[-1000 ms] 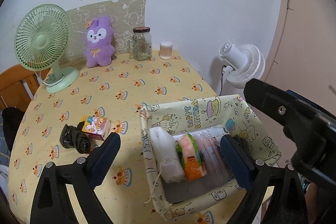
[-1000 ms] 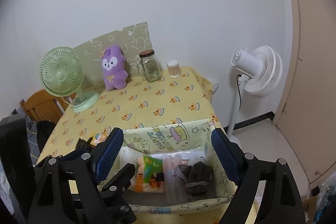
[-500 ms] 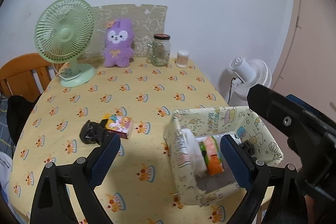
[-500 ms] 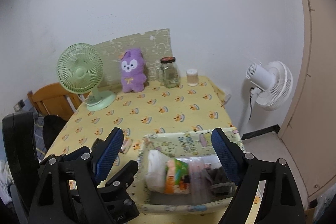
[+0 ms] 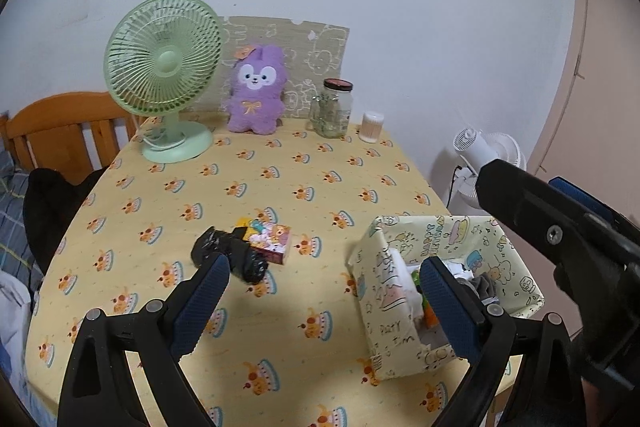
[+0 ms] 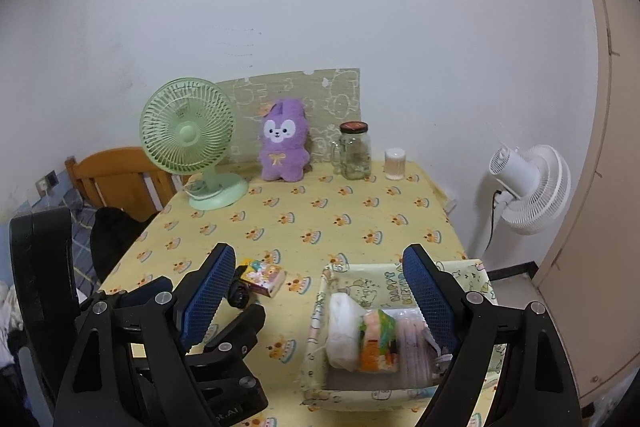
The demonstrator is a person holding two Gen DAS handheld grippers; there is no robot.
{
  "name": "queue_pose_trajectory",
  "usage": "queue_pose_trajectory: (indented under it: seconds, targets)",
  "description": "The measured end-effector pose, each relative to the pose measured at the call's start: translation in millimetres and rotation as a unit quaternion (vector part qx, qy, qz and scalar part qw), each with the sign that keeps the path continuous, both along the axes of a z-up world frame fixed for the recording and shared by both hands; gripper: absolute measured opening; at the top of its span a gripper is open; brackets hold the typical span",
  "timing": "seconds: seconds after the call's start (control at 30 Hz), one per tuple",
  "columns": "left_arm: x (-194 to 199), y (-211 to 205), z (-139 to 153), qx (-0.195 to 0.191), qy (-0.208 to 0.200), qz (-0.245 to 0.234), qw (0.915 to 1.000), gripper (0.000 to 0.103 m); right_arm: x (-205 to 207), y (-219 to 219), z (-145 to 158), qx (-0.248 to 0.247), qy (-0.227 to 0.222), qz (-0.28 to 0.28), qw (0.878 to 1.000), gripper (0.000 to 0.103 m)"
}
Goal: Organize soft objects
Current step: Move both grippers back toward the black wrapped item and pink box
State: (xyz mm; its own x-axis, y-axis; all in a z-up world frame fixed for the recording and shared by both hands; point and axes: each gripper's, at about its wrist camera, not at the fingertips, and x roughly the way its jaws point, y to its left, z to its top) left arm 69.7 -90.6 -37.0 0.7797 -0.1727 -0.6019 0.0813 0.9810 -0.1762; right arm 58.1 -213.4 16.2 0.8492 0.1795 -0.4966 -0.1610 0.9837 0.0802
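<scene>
A: Left view: why is the left gripper (image 5: 324, 281) gaping, empty?
B: Likely lining up on the black bundle (image 5: 228, 259), mid-table beside a small box (image 5: 270, 235). Clear cloth behind.

A: Right view?
B: Right gripper (image 6: 318, 291) spread, holding nothing; basket (image 6: 472, 273) with soft packs sits at the table's (image 6: 360, 203) right edge, little margin.

The right tongs' finger (image 6: 430, 301) hides part of the fabric box's (image 6: 316, 311) packed contents.
</scene>
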Motion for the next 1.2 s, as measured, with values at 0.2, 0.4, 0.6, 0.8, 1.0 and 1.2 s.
queue_pose_trajectory:
  seconds: [0.2,0.4,0.6,0.8,1.0,1.2]
  targets:
    - [3.0,13.7,-10.5,-0.012,0.009,0.006,0.9999,0.099,-1.6,8.8,-3.6,-0.005,-0.004,0.004,1.0,0.088]
    - [5.1,26.9,-12.4,-0.008,0.006,0.016,0.9998,0.099,3.1,13.3,0.3,0.019,-0.012,0.0,1.0,0.088]
    - [6.2,48.9,-18.6,-0.019,0.013,0.037,0.9991,0.099,8.8,38.1,-3.0,0.004,-0.004,0.024,1.0,0.088]
    - [4.3,69.4,-22.3,-0.016,0.011,0.055,0.9983,0.1,12.3,61.0,-5.7,-0.007,-0.002,0.044,0.999,0.088]
    - [10.6,84.5,-39.2,0.01,0.025,0.06,0.9978,0.102,22.2,77.1,-13.5,-0.007,0.008,0.056,0.998,0.088]
    - [28.0,95.0,-65.4,0.011,0.053,0.056,0.9969,0.102,43.8,93.6,-39.9,-0.012,0.04,0.067,0.997,0.088]
